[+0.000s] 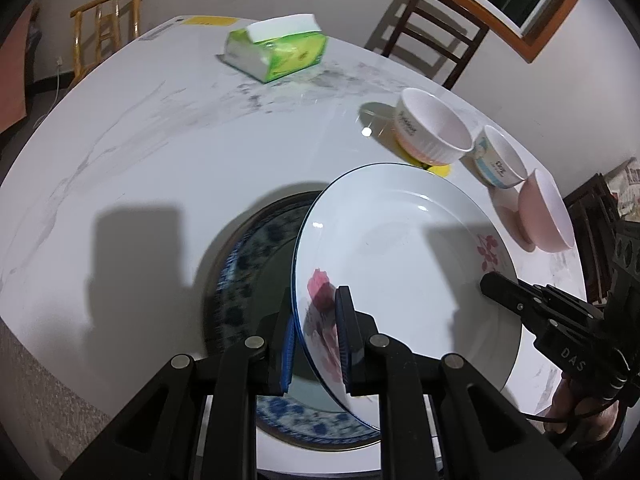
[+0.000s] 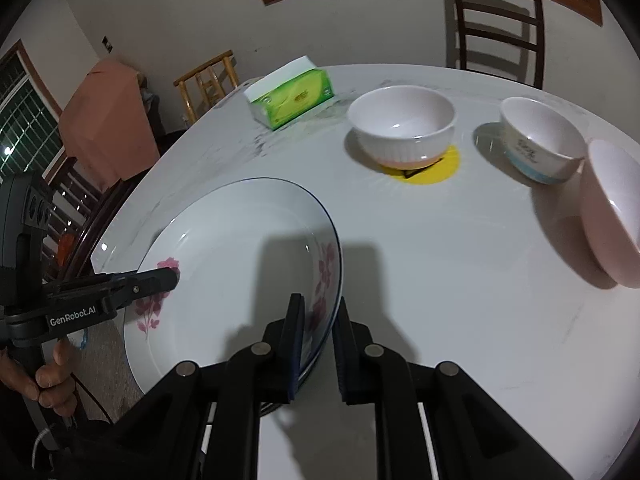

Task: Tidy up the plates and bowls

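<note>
Gripping opposite rims of one white floral plate (image 1: 400, 264), the left claw (image 1: 316, 336) and right claw (image 2: 318, 344) are each clamped on its edge. The plate hangs partly over a blue-patterned plate (image 1: 248, 264) lying on the white counter (image 1: 160, 152). At 1 o'clock from it stand a ribbed white bowl (image 1: 434, 128) on a yellow mat (image 2: 440, 168), a lettered bowl (image 1: 500, 160) and a pink bowl (image 1: 546, 212), in a row. A tissue pack (image 1: 276, 52) lies at 11 o'clock, well apart.
</note>
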`<action>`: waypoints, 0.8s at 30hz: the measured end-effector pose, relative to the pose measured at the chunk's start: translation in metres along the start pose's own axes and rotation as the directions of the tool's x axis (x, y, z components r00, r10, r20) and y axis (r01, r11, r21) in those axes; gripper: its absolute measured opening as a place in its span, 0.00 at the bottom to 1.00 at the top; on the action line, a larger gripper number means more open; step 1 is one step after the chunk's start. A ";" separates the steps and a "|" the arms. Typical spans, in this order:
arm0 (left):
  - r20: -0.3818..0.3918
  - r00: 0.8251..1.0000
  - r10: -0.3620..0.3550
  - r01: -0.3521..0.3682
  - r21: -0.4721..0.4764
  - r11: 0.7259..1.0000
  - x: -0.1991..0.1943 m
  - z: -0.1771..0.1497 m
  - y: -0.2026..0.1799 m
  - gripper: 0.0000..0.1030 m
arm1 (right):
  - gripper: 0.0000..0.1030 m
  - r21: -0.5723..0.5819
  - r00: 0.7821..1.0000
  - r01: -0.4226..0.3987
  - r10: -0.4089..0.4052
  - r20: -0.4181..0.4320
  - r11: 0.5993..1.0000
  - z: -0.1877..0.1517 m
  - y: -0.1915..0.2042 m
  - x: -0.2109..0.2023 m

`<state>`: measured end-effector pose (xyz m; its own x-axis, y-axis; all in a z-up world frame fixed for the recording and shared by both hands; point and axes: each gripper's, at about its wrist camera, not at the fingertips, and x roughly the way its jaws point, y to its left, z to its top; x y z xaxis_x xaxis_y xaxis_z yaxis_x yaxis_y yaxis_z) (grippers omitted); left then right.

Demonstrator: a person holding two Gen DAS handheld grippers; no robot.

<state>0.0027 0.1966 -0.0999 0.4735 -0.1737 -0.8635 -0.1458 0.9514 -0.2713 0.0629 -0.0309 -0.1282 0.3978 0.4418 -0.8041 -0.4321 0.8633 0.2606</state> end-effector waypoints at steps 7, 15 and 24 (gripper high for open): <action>-0.021 1.000 0.007 -0.008 -0.030 1.000 0.007 -0.008 0.019 0.15 | 0.13 -0.005 0.999 -0.004 0.004 -0.043 1.000 -0.001 0.012 0.020; -0.048 0.999 0.017 -0.019 -0.054 0.998 0.020 -0.011 0.032 0.14 | 0.13 0.010 0.996 -0.007 0.007 -0.092 1.000 -0.003 0.014 0.038; -0.044 0.999 0.028 -0.031 -0.051 0.998 0.022 -0.007 0.037 0.14 | 0.16 0.031 0.992 -0.027 0.031 -0.120 0.999 -0.001 0.012 0.048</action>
<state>0.0017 0.2260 -0.1316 0.4304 -0.1577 -0.8887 -0.2047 0.9419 -0.2663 0.0758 0.0004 -0.1639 0.2845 0.4359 -0.8538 -0.4179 0.8580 0.2988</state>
